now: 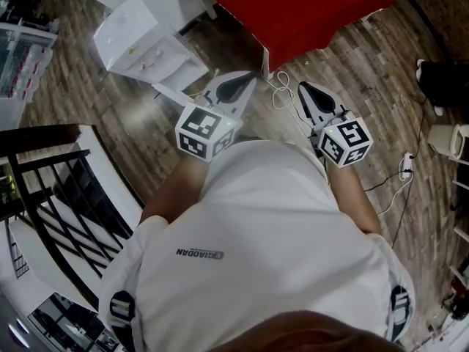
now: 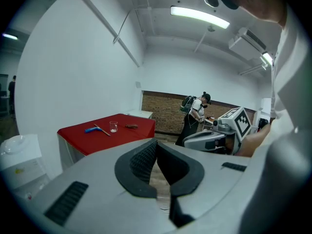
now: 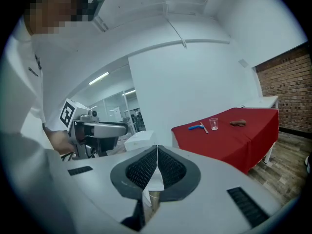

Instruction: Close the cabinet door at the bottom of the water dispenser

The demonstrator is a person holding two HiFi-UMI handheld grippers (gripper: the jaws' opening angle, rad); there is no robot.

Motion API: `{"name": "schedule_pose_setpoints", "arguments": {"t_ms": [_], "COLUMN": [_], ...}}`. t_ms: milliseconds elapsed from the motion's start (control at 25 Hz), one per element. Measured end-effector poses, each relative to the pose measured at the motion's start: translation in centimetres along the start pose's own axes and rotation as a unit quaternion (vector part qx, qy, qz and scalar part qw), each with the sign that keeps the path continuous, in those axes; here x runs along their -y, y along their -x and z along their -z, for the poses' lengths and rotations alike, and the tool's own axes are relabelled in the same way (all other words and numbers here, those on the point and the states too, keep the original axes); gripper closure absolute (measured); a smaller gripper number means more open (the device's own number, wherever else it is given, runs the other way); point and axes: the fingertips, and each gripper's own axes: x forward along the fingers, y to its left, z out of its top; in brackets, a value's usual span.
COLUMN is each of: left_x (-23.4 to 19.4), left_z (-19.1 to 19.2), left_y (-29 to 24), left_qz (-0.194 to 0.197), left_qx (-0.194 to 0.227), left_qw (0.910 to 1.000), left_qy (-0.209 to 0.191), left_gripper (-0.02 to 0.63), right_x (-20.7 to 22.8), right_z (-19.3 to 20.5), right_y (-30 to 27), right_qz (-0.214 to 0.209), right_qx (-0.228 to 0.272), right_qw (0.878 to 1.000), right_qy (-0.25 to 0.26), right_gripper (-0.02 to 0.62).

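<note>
The white water dispenser [image 1: 146,46] stands on the wood floor at the upper left of the head view. A thin white panel [image 1: 174,92] juts out at its foot, apparently the open cabinet door. My left gripper [image 1: 245,79] is held in front of my body, just right of that panel and apart from it, jaws shut on nothing. My right gripper [image 1: 308,90] hangs beside it, also shut and empty. In the left gripper view the shut pads [image 2: 146,160] point past the dispenser [image 2: 19,160]. The right gripper view shows the dispenser's top [image 3: 139,140] beyond the shut tips [image 3: 157,147].
A table with a red cloth [image 1: 293,9] stands right ahead, carrying a clear cup [image 2: 113,126] and small tools. White cables [image 1: 282,94] and a power strip [image 1: 405,169] lie on the floor. A black railing [image 1: 51,189] is at my left. Another person [image 2: 195,116] stands far off.
</note>
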Motion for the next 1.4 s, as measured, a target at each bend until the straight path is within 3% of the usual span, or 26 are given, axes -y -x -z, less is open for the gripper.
{"name": "schedule_pose_setpoints", "arguments": {"t_ms": [880, 1400], "left_x": [-9.8, -14.5], "left_z": [3.5, 7.2], "left_y": [10.6, 18.8], "left_qz": [-0.062, -0.128], "left_qx": [0.013, 0.025], "left_qw": [0.9972, 0.988], "left_qy": [0.039, 0.082], "left_gripper": [0.607, 0.607], "right_x": [-10.2, -17.9], "right_z": [0.7, 2.1], "right_y": [-9.8, -15.3], "right_qz": [-0.051, -0.112], "right_qx": [-0.037, -0.075], "right_qw": [0.998, 0.99], "right_qy": [0.026, 0.051], "right_gripper": [0.572, 0.572]}}
